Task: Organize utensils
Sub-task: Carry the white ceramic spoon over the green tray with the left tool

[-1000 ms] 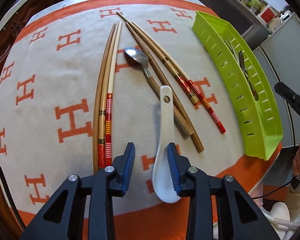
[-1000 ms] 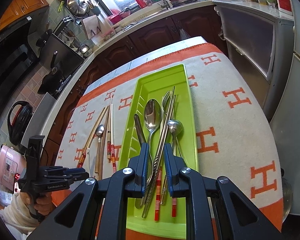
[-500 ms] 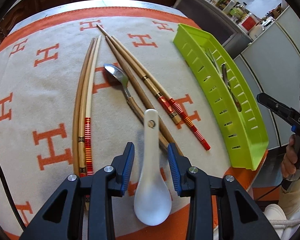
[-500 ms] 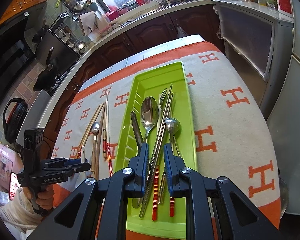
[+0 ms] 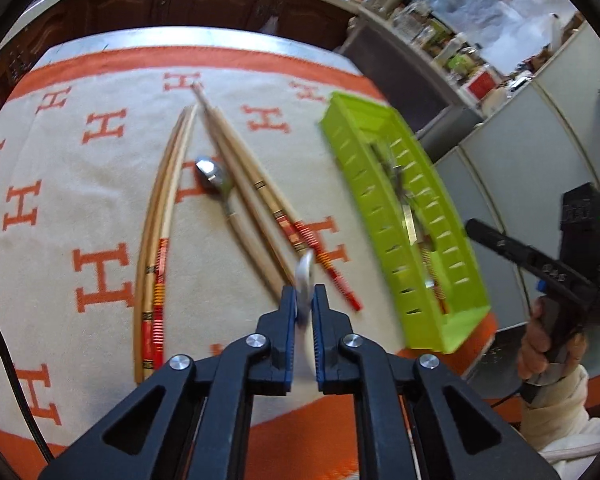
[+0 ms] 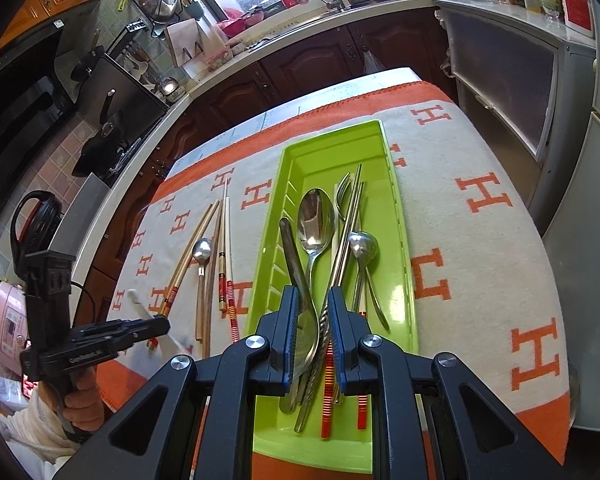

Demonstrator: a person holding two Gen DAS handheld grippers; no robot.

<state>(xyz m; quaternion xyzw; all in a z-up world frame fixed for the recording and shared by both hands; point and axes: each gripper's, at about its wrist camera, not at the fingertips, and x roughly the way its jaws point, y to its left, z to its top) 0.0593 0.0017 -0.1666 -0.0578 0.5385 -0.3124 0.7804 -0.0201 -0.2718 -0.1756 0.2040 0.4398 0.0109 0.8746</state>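
Observation:
My left gripper (image 5: 303,300) is shut on the white ceramic spoon (image 5: 305,276), lifted edge-on above the cloth; it also shows in the right wrist view (image 6: 156,326) with the spoon (image 6: 140,306) sticking out. Wooden chopsticks (image 5: 160,224) and a metal spoon with a wooden handle (image 5: 214,178) lie on the cloth. The green tray (image 5: 444,322) at the right holds metal spoons (image 6: 315,220), a fork and chopsticks. My right gripper (image 6: 313,304) hovers over the tray's near end, jaws slightly apart, holding nothing.
The table is covered by a beige and orange H-pattern cloth (image 5: 68,184). Kitchen counters, a sink and cabinets (image 6: 300,52) stand beyond the far edge. A grey cabinet (image 6: 500,72) stands to the right of the table.
My left gripper closed on the white spoon and lifted it off the cloth, turning it edge-on. The right gripper stayed over the tray.

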